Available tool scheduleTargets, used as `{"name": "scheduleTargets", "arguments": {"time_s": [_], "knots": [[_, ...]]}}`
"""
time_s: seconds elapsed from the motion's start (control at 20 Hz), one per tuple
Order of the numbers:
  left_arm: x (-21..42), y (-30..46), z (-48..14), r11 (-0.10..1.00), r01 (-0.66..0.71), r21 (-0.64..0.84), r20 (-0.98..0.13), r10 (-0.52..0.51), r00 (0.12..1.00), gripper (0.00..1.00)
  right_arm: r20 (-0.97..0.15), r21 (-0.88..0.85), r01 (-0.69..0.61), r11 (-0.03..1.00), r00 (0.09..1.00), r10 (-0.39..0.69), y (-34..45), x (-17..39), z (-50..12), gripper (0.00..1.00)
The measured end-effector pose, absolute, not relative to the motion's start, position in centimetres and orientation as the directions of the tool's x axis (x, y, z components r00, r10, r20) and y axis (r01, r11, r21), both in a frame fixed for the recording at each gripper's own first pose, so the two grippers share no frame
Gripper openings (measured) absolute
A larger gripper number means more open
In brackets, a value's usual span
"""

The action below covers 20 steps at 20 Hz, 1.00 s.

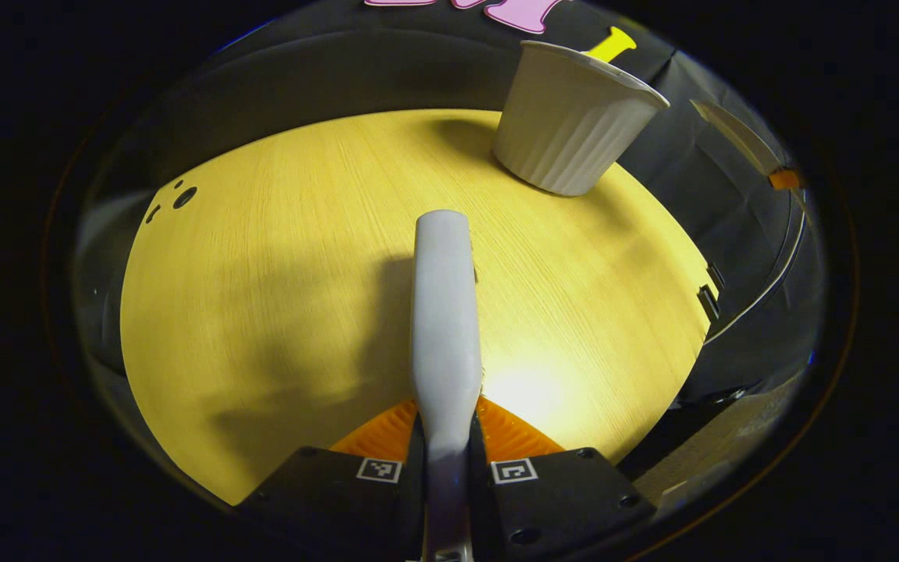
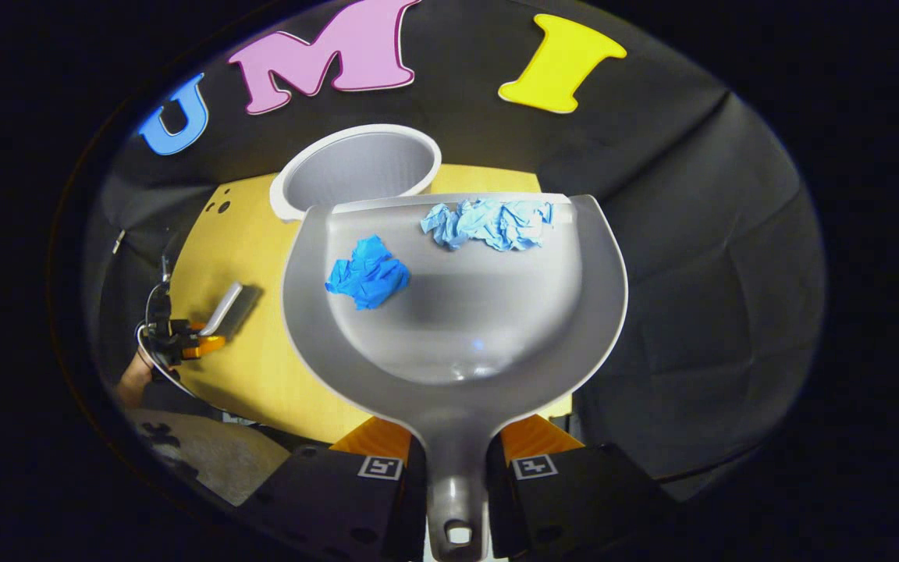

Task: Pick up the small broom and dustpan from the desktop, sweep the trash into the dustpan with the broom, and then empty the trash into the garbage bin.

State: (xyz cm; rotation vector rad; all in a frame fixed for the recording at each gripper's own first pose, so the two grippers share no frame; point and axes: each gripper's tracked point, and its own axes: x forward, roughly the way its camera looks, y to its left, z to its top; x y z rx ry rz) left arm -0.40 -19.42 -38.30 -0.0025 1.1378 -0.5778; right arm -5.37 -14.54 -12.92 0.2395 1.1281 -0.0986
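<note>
With sweeping apparently done, my right gripper (image 2: 453,460) clamped the dustpan (image 2: 449,328), two paper wads (image 2: 488,222) inside, near the bin (image 2: 356,168), emptying remaining, while my left gripper (image 1: 445,460) clamped the broom (image 1: 443,312) above the table (image 1: 262,273).

Your left gripper (image 1: 446,445) points forward over the desk, both fingers pressed against the sides of the broom handle (image 1: 443,312), which runs straight out between them. In the right gripper view this same gripper (image 2: 198,340) sits low at the left, held near the desk's near edge, with part of your hand (image 2: 136,380) visible behind it. Your right gripper (image 2: 456,460) is raised and angled slightly downward, its two fingers clamped on the dustpan handle (image 2: 456,468), carrying the pan out ahead of it.
</note>
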Motion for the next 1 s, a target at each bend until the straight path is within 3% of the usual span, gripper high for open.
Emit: {"name": "scheduleTargets", "arguments": {"time_s": [0.25, 0.5, 0.55, 0.9, 1.0], "knots": [[-0.3, -19.3, -38.3, 0.851, 0.439, -0.289, -0.852, -0.437, 0.288, 0.31, -0.914, 0.040, 0.133, 0.990, 0.405, -0.017, -17.1, -0.2, -11.7, 0.36], [-0.3, -19.3, -38.4, 0.847, 0.431, -0.310, -0.844, -0.454, 0.286, 0.27, -0.923, -0.076, 0.037, 0.996, 0.376, -0.084, -18.0, 3.9, -11.2, 0.36], [-0.3, -19.3, -38.4, 0.848, 0.430, -0.311, -0.844, -0.454, 0.285, 0.31, -0.924, -0.106, 0.015, 0.994, 0.369, -0.104, -18.2, 4.5, -11.3, 0.36], [0.0, -19.3, -38.1, 0.852, 0.419, -0.313, -0.849, -0.449, 0.279, 0.28, -0.914, -0.310, -0.158, 0.938, 0.320, -0.248, -19.7, 7.1, -10.8, 0.36], [0.0, -19.3, -38.0, 0.850, 0.422, -0.314, -0.849, -0.450, 0.277, 0.31, -0.919, -0.332, -0.219, 0.918, 0.296, -0.262, -19.7, 8.0, -11.1, 0.35]]}}
